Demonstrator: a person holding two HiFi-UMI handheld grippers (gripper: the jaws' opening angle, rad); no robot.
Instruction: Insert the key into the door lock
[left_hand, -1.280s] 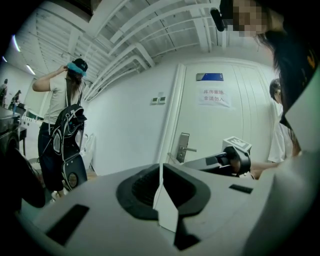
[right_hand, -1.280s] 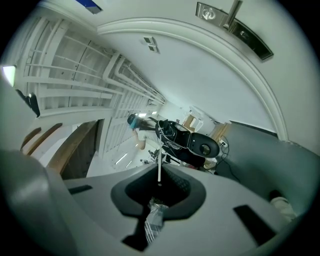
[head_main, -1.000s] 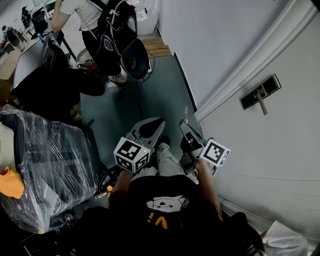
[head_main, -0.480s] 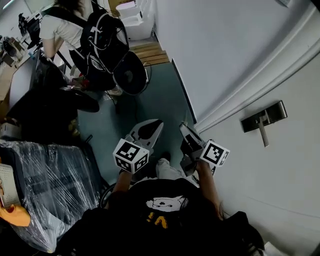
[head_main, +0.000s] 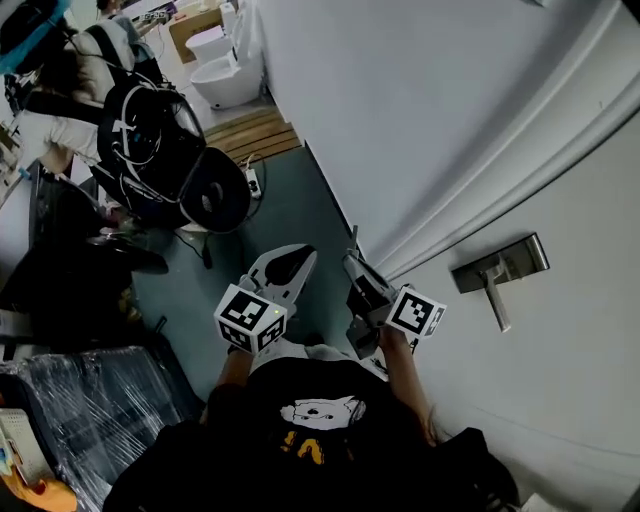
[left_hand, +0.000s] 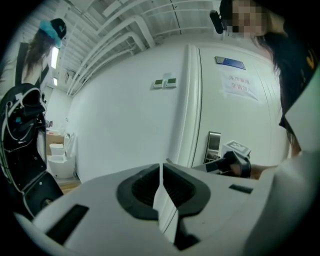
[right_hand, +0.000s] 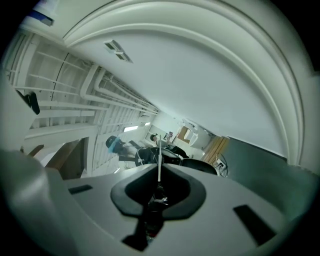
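The door lock (head_main: 497, 270), a dark metal plate with a lever handle, sits on the white door (head_main: 560, 380) to my right. My right gripper (head_main: 352, 265) is shut on the key (right_hand: 159, 161), whose thin blade sticks straight out past the jaw tips, pointing away from the door along the wall. It hangs left of the lock and well short of it. My left gripper (head_main: 297, 254) is beside it, shut with nothing in it. In the left gripper view the lock plate (left_hand: 214, 144) shows behind the right gripper (left_hand: 231, 163).
A person with a black backpack (head_main: 150, 140) stands at the far left beside a round black fan (head_main: 216, 201). Toilets (head_main: 214, 52) and a wooden pallet (head_main: 256, 131) lie beyond. Plastic-wrapped goods (head_main: 80, 415) are at the lower left. The white wall (head_main: 400, 110) runs along the right.
The view has swung: the lock now sits lower and further left in the head view. Both grippers stay side by side, shifted slightly up and left. The person with the backpack has moved.
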